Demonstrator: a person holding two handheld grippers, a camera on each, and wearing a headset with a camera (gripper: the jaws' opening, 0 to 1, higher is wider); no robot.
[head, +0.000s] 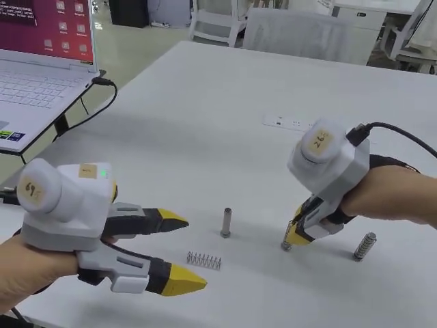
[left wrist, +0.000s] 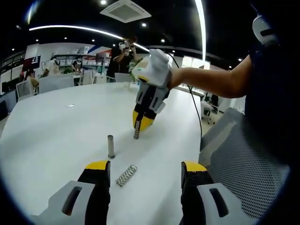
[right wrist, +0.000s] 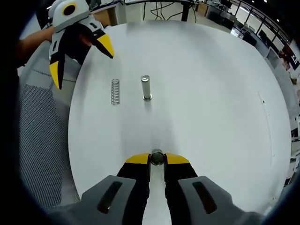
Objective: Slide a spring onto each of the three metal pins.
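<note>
— So, where do the springs stand?
— One loose spring (head: 204, 260) lies flat on the white table (head: 205, 123), just beside the bare pin (head: 226, 223), which stands upright with nothing on it. Well to the right, the sprung pin (head: 364, 247) stands upright and already wears its coils.
— And between those two?
— The middle pin (left wrist: 137, 129) is upright there, and the left gripper view shows coils round it. The right gripper (right wrist: 157, 158) has its yellow tips pressed together on this pin, whose round top shows between them.
— The other tool?
— The left gripper (head: 179, 249) hovers low over the table with its jaws spread wide, holding nothing. The loose spring lies just ahead of its tips, roughly in line with the gap between them.
— Anything further out?
— An open laptop (head: 41, 61) sits off the table's left edge with a black cable (head: 102, 102) plugged into its side. Chairs stand beyond the far edge.
</note>
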